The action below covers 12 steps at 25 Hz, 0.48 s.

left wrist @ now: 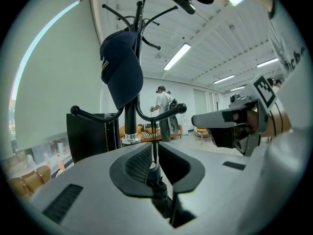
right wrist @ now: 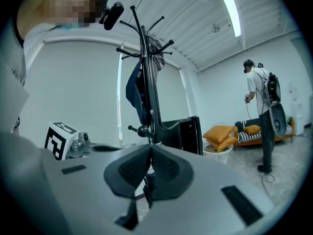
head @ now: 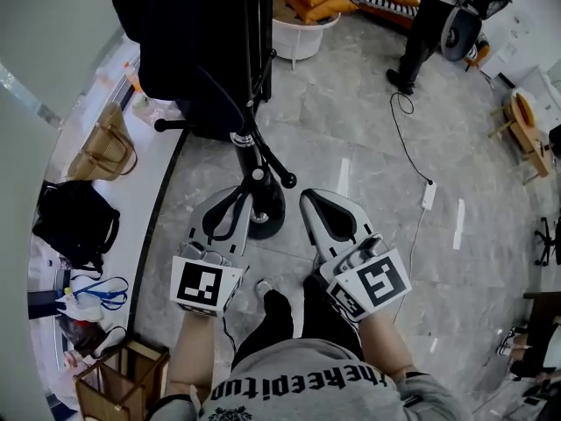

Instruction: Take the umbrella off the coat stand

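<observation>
While the head view shows the base of the coat stand (head: 273,209), the left gripper view shows its navy cap (left wrist: 120,67); left gripper (head: 248,193) and right gripper (head: 307,198) are both closed.

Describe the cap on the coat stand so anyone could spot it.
Find the black metal coat stand by the pale wall. Near its top hangs a dark navy fabric baseball cap; yellow print and a rounded crown separate it from the bare hooks.

Grey tiled floor (head: 351,139), white wall (right wrist: 78,92), ceiling strip lights (left wrist: 177,57)
</observation>
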Available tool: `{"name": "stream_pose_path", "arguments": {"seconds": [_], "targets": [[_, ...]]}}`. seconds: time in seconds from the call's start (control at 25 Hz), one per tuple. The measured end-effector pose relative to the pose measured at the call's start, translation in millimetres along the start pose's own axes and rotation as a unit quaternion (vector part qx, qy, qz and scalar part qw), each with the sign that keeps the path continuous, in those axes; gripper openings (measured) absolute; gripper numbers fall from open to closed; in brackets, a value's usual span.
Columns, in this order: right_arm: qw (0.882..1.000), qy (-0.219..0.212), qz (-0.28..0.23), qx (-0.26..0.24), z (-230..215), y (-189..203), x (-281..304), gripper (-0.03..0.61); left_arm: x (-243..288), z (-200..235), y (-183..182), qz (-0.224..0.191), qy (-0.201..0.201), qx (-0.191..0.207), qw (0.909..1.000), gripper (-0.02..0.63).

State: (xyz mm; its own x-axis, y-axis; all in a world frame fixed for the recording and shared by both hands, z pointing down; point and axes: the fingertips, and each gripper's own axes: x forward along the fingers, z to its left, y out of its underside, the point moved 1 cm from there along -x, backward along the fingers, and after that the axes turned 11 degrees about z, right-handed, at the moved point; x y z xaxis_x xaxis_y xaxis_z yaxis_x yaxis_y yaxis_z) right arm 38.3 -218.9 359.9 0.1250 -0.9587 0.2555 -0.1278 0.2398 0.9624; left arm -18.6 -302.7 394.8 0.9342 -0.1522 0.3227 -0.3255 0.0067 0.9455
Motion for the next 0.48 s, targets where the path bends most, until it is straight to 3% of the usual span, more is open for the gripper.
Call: {"name": "stream_pose_path", "arguments": {"seconds": [0.48], "targets": [[1.0, 0.018, 0.012, 0.002, -1.8, 17.9, 2.1, 0.011, 28.2, 1.0, 25.7, 0.015, 0.033, -0.02, 0.9991, 0.114]]}}
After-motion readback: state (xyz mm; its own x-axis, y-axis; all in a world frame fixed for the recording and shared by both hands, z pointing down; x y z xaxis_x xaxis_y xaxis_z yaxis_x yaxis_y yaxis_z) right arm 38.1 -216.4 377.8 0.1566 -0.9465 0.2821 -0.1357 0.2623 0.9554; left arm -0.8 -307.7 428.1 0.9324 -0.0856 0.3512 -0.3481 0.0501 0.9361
